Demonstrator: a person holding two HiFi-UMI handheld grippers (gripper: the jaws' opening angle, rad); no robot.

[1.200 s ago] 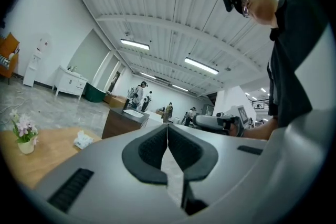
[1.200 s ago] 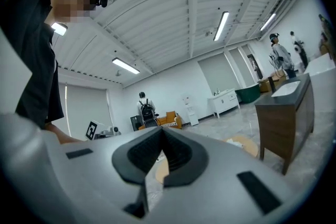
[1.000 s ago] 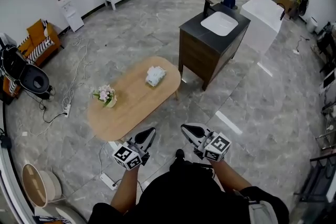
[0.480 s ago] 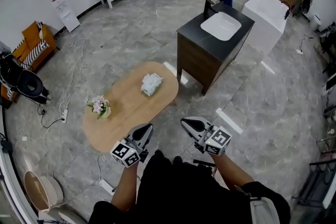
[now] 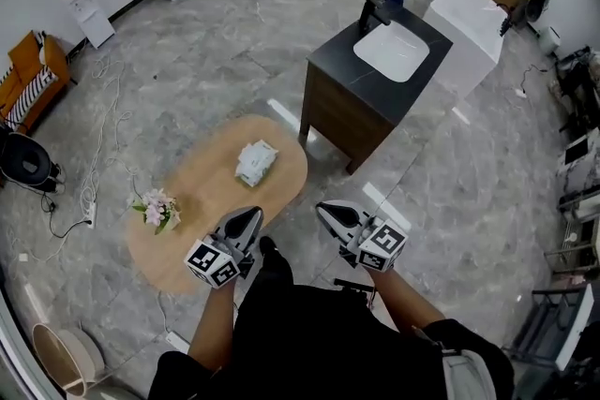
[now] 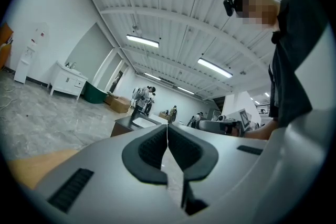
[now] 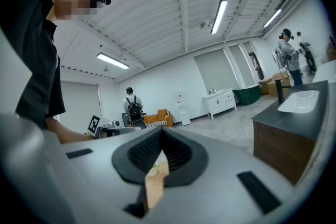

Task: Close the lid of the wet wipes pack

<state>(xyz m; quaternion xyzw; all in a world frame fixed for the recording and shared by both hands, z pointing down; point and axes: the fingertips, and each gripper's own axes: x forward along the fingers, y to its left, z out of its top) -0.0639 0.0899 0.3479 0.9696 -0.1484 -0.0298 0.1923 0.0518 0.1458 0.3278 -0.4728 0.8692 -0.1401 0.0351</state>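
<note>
The wet wipes pack is a white packet lying on the far half of an oval wooden table; its lid is too small to make out. My left gripper is held over the table's near right edge, short of the pack, its jaws shut and empty. My right gripper hangs over the floor right of the table, also shut with nothing in it. In the left gripper view the left gripper points above the table, pads together. The right gripper shows pads together in its own view, a strip of table visible below.
A small vase of flowers stands on the table's left end. A dark vanity cabinet with a white sink stands just beyond the table on the right. Cables trail over the grey floor at left. People stand far back.
The person has walked forward: the table and pack have come nearer and lower in the head view. Both grippers stay shut, now reaching the table's near edge.
</note>
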